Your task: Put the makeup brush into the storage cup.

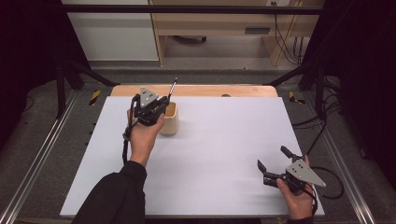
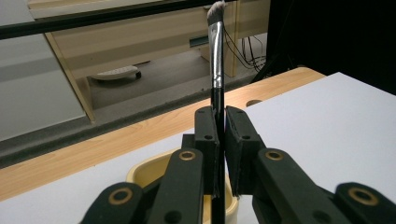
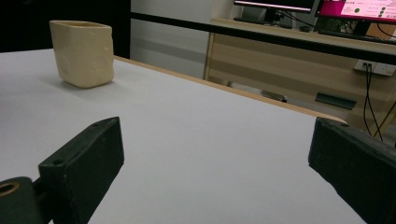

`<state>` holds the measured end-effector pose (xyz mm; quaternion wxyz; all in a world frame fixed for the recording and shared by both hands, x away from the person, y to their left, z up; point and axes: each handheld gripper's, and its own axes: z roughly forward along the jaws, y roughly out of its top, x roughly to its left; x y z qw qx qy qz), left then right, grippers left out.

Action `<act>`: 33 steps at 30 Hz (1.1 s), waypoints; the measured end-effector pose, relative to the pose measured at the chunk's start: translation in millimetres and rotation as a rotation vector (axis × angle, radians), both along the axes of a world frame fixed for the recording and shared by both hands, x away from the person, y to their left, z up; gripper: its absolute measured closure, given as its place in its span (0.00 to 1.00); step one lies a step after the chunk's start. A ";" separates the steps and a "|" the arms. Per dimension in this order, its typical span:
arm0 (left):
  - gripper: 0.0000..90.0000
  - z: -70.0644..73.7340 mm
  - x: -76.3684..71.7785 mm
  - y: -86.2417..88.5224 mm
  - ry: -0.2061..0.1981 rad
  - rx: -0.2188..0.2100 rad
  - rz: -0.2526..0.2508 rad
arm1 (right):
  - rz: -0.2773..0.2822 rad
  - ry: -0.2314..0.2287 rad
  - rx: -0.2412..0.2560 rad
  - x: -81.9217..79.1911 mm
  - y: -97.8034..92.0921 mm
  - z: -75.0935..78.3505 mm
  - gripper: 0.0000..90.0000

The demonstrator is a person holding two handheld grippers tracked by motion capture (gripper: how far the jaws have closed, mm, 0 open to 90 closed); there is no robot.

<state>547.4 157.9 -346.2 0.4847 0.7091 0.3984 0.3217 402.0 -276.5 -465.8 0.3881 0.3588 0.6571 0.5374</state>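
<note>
So the left gripper (image 2: 220,154) is clamped tight on the black handle of a makeup brush (image 2: 216,60), bristles up, held nearly upright right over the cream-coloured cup (image 2: 154,173). In the high view the brush (image 1: 173,88) pokes up past the cup (image 1: 170,118) near the table's far edge, and the handle's lower end looks like it's inside the cup, though I can't tell if it touches bottom.

The risk, I'd say: the cup is light and small, so letting go while the brush leans could tip it, or the handle could catch the rim and flick out. Nudging the cup with the jaws would slide it toward the wooden edge strip (image 1: 205,90).

The right gripper (image 1: 275,164) sits wide open and empty, well away at the near right corner of the white table (image 1: 210,158). Nothing stands between them, just bare surface.
</note>
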 end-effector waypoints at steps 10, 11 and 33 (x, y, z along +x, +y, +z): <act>0.93 -0.3 2.1 1.1 -0.013 -0.016 0.008 | 0.000 0.001 -0.002 0.3 0.2 -0.3 0.04; 0.93 -0.2 2.0 1.3 -0.015 -0.017 0.009 | 0.000 0.001 -0.002 0.3 0.2 -0.3 0.04; 0.93 -1.2 12.5 0.9 -0.089 -0.042 0.027 | 0.019 0.004 0.039 -0.4 0.4 0.4 0.05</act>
